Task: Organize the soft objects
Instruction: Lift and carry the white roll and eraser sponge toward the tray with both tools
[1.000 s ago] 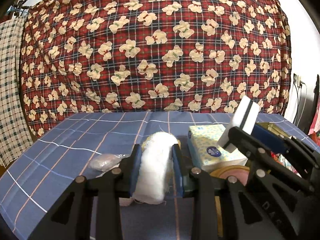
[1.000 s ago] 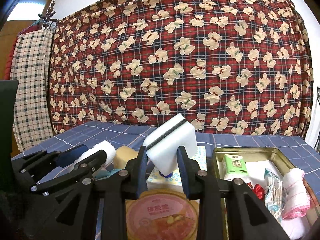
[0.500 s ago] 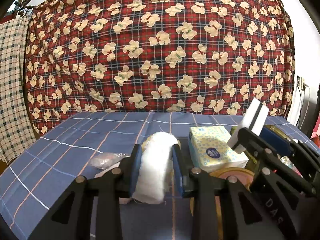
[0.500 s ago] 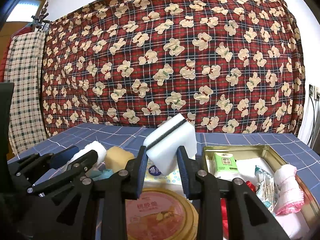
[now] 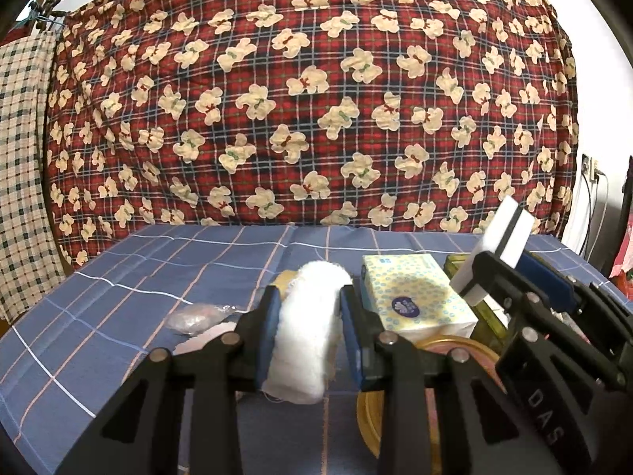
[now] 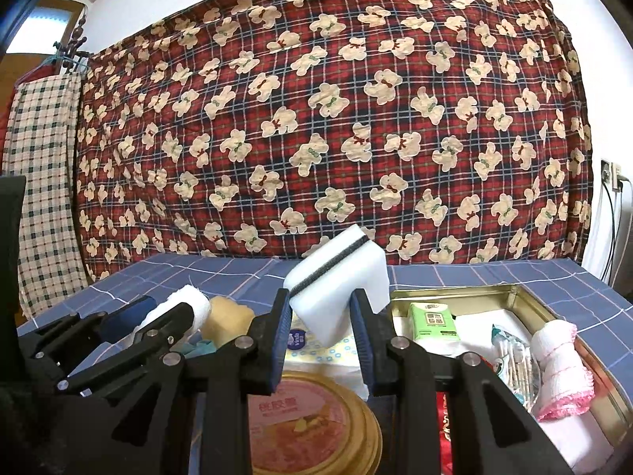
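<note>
White sponge point(image 6: 336, 281) clamped in right jaws, rolled cloth point(image 5: 306, 324) in left jaws, gold tin point(image 6: 514, 297) holding packets, towel point(image 6: 558, 360).

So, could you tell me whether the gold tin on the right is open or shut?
Open. The gold tin has no lid on it, and its contents show: a green packet and a rolled white cloth with pink trim lie inside.

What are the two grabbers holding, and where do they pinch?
Left gripper squeezes a rolled white cloth by its sides; right gripper pinches a white sponge at its lower end.

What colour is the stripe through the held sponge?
Dark grey, through the white sponge; clearest in the right wrist view.
</note>
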Available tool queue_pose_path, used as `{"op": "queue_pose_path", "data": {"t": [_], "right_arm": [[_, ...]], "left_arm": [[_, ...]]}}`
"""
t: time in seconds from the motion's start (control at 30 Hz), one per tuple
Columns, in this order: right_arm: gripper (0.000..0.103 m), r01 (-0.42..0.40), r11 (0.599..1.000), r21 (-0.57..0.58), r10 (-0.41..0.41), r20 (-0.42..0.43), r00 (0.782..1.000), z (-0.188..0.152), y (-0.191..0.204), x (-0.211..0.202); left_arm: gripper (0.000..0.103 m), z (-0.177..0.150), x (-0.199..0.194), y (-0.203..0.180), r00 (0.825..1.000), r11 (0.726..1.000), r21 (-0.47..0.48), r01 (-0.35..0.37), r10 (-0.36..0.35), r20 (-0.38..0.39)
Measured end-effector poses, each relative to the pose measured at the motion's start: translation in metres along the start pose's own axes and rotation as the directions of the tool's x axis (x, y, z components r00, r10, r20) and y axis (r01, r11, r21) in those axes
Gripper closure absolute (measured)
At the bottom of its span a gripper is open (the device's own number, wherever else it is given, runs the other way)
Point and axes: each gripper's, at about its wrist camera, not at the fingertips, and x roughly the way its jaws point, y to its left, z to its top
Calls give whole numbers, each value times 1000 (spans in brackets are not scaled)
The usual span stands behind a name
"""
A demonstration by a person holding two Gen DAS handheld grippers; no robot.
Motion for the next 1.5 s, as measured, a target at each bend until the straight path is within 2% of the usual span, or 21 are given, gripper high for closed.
{"op": "queue_pose_path", "data": {"t": [0.9, 1.2, 1.5], "right_arm": [[70, -10, 1000, 24, 9, 75, 997, 3, -7, -14], [70, -21, 1000, 19, 19, 106, 994, 7, -19, -26], [69, -46, 998, 31, 42, 108, 993, 31, -49, -48]], "left_arm": [[74, 2, -3, -3, 1000, 1000, -18, 13, -13, 19], [74, 7, -9, -17, 998, 998, -16, 57, -57, 16], [74, 27, -16, -46, 988, 988, 6, 157, -157, -5]]}}
